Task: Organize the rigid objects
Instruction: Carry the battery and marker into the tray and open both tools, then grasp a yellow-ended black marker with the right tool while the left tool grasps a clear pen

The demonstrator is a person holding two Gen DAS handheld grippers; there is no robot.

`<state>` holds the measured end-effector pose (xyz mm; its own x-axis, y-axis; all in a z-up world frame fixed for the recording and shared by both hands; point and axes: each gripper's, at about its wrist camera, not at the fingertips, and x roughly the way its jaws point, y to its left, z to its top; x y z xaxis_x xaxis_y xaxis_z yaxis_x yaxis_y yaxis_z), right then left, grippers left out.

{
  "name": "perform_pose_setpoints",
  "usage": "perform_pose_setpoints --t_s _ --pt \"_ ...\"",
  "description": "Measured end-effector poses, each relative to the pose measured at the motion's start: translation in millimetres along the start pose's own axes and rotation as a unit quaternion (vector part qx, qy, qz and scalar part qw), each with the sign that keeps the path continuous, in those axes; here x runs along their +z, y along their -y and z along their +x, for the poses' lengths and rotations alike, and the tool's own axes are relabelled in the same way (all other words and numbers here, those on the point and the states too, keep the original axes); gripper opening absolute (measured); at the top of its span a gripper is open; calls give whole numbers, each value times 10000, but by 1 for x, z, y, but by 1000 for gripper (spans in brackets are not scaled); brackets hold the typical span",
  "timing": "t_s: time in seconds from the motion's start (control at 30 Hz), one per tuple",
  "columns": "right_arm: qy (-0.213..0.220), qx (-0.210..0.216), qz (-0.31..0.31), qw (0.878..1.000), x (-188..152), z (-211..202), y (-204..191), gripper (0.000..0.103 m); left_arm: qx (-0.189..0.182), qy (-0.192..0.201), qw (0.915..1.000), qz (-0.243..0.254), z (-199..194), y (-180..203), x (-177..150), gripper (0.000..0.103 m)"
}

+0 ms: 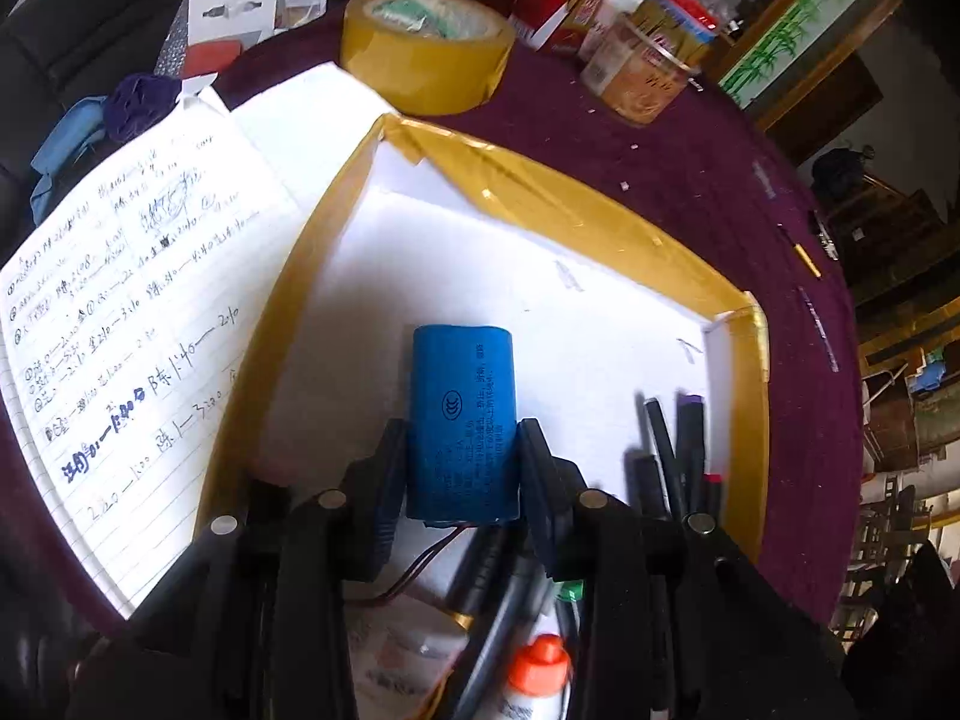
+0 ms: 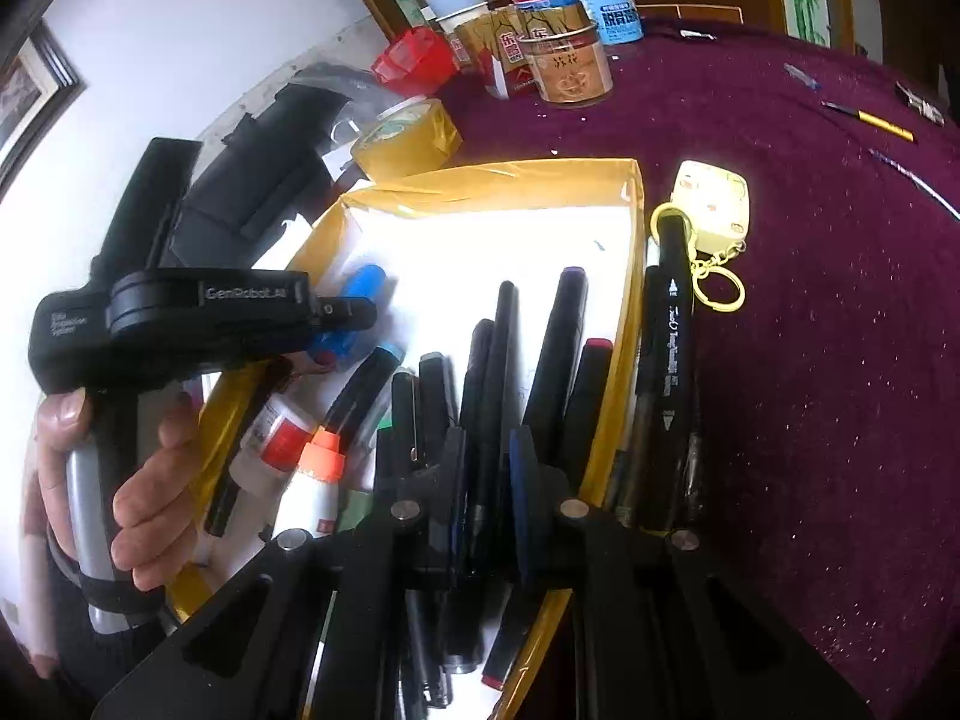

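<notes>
Left tongs (image 1: 462,468) gripping blue battery pack (image 1: 462,420), housing (image 2: 204,300) labelled GenRobot.AI

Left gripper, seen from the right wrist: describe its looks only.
The left gripper has a matte black plastic body with white "GenRobot.AI" lettering and a smaller white label behind it. Its handle is grey with a black strap, held in a bare hand.

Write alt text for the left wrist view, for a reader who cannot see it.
The left tool grips a blue cylindrical battery pack above a white tray with yellow taped walls. Black markers lie inside the tray at the right. An open handwritten notebook sits to the left, with a yellow tape roll beyond on the purple tablecloth.
</notes>
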<state>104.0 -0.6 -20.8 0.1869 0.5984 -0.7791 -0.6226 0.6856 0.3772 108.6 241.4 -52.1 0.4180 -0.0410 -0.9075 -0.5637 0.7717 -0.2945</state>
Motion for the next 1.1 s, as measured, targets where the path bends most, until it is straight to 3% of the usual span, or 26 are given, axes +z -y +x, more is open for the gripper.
perform_pose_setpoints --t_s 0.13,0.17,0.2,0.27,0.37,0.53,0.77,0.8,0.83,0.87,1.1 --pt "79 240 109 9996 -2 -12 5 20 -121 201 9997 46 -14 0 -2 38" --pt "160 324 167 9992 -3 -20 9 32 -162 309 9994 78 -21 1 -4 44" --pt "272 445 224 9984 -4 -29 15 34 -186 410 9989 118 -26 3 -5 48" --pt "456 628 353 9964 -7 -49 28 35 -228 667 9972 243 -44 11 -16 50" --pt "681 604 562 9943 -11 -70 49 35 -539 734 9953 317 -61 22 -34 53" --pt "527 532 810 9939 -7 -62 85 35 -942 735 9907 645 -72 51 -75 54" --pt "21 1123 1335 9847 25 0 110 34 -990 463 9893 971 -69 75 -109 54" --pt "-62 1107 1321 9850 27 8 110 25 -952 452 9896 977 -68 77 -112 54" --pt "-77 965 1430 9850 28 12 112 22 -941 422 9900 965 -68 79 -113 54" --pt "-37 969 1471 9844 26 11 114 14 -960 389 9899 966 -67 81 -114 54" --pt "23 1059 1358 9851 -7 -17 121 14 -990 324 9882 1124 -65 106 -120 54"
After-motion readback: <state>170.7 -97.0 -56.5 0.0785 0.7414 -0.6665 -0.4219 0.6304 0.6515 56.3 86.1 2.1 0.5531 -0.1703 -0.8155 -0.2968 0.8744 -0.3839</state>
